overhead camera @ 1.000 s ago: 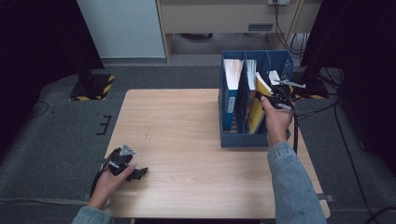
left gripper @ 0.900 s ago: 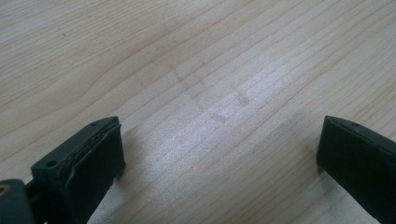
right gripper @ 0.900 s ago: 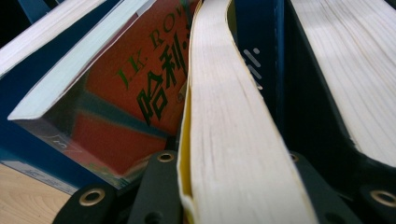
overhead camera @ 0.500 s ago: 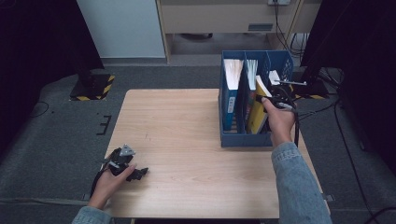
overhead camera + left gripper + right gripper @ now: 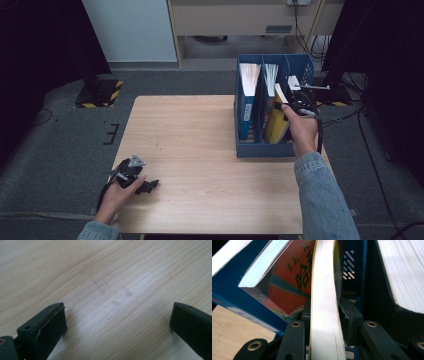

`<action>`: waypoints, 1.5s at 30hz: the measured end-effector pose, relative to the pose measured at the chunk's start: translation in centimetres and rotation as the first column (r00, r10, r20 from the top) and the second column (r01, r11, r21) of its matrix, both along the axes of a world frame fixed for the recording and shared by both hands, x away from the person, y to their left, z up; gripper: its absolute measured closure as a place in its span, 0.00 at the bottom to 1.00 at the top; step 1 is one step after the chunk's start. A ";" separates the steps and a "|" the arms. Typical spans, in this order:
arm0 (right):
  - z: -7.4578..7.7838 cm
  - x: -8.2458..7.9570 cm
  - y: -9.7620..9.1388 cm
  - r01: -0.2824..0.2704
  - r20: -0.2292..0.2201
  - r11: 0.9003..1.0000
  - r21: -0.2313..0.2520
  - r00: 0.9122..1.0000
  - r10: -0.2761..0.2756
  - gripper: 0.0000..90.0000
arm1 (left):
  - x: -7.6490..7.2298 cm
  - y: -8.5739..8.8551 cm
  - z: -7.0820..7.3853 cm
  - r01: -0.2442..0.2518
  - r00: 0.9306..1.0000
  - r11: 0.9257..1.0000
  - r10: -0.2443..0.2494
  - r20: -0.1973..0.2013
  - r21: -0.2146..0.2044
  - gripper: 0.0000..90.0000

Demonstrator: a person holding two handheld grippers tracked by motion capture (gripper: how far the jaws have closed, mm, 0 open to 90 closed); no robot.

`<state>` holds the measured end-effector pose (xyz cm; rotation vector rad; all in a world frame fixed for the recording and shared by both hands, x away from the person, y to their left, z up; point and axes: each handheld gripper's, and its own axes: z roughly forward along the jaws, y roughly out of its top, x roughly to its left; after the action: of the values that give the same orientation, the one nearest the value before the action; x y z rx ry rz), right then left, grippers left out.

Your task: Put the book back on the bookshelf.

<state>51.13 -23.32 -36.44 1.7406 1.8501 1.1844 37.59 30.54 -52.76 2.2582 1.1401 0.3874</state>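
A blue file holder (image 5: 265, 150) stands on the right of the wooden table (image 5: 200, 130), with books upright in its compartments. My right gripper (image 5: 286, 106) reaches into the right compartment from above. A yellow book (image 5: 276, 125) leans there. In the right gripper view the right gripper (image 5: 324, 312) has the yellow book's (image 5: 324, 280) page edge between its pads, which still lie against it; the jaws have just been opening a little. My left gripper (image 5: 148, 186) rests open on the table's near left, and the left gripper (image 5: 117, 322) has bare wood between its jaws.
A red-covered book (image 5: 294, 272) and a blue one (image 5: 249, 300) lean in the neighbouring compartments. A white book's pages (image 5: 404, 272) fill the slot on the other side. Cables (image 5: 310, 45) and a dark stand (image 5: 100, 90) sit on the floor behind.
The right hand has edged slightly to the right at the holder, with the yellow book still between the jaws. The left hand has stayed put.
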 end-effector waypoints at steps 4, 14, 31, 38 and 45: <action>0.5 -0.1 0.0 0.000 0.008 1.000 0.010 1.000 0.000 0.75 | 0.0 0.0 0.0 0.000 1.000 1.000 0.000 0.000 0.000 0.00; 1.0 0.1 -0.1 0.019 -0.010 0.999 0.027 1.000 -0.018 0.82 | 0.0 0.0 0.0 -0.001 1.000 1.000 0.001 0.000 0.000 0.00; 1.9 2.4 0.4 0.045 0.087 0.998 0.034 0.995 -0.048 0.83 | 0.1 -0.1 -0.1 0.003 1.000 1.000 -0.003 0.007 -0.007 0.00; 1.8 3.7 0.8 0.056 0.120 0.998 0.022 0.991 -0.058 0.83 | 0.1 -0.1 -0.1 0.006 1.000 1.000 -0.006 0.006 -0.008 0.00; 1.5 4.7 0.8 0.071 0.131 0.997 0.029 0.989 -0.074 0.83 | 0.1 -0.1 -0.1 0.010 1.000 1.000 -0.010 0.006 -0.008 0.00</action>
<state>55.83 -22.48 -34.93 1.6844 1.6888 1.2665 37.73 30.41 -52.82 2.2539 1.1249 0.3847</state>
